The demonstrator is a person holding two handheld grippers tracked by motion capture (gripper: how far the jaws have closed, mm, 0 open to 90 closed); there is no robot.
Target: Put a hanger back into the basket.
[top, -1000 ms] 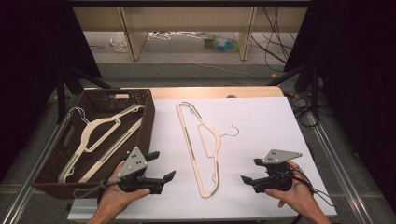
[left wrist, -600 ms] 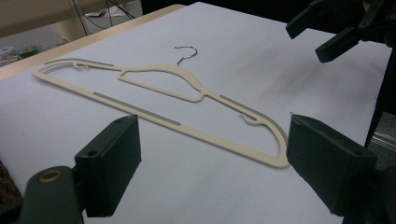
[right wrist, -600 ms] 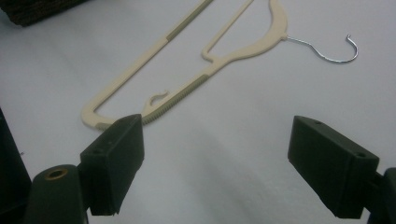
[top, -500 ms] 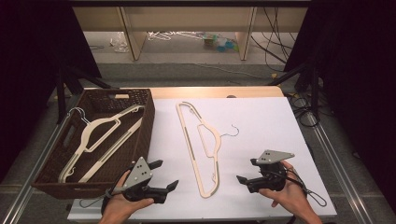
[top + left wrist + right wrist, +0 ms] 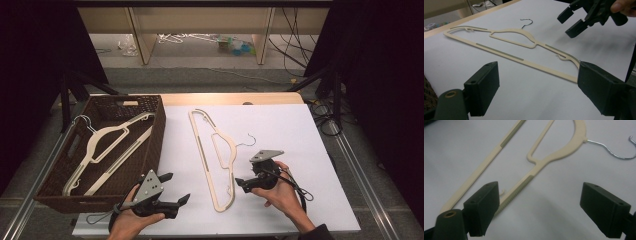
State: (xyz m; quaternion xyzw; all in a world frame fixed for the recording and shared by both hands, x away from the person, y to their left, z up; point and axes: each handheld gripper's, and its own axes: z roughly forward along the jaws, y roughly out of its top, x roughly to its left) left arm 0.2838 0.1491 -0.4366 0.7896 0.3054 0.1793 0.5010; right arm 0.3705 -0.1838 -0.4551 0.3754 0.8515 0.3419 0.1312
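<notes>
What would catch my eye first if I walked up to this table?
Probably the cream hanger lying flat in the middle of the white table, with the open right gripper beside its near end. At the left, a dark woven basket holds another hanger.

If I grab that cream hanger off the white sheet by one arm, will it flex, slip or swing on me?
The hanger is thin and flat, so it is probably light and may bow a little. It lies flush on the sheet, so getting a jaw under it could be fiddly. Held at one end, it will likely swing, and its wire hook could snag.
</notes>
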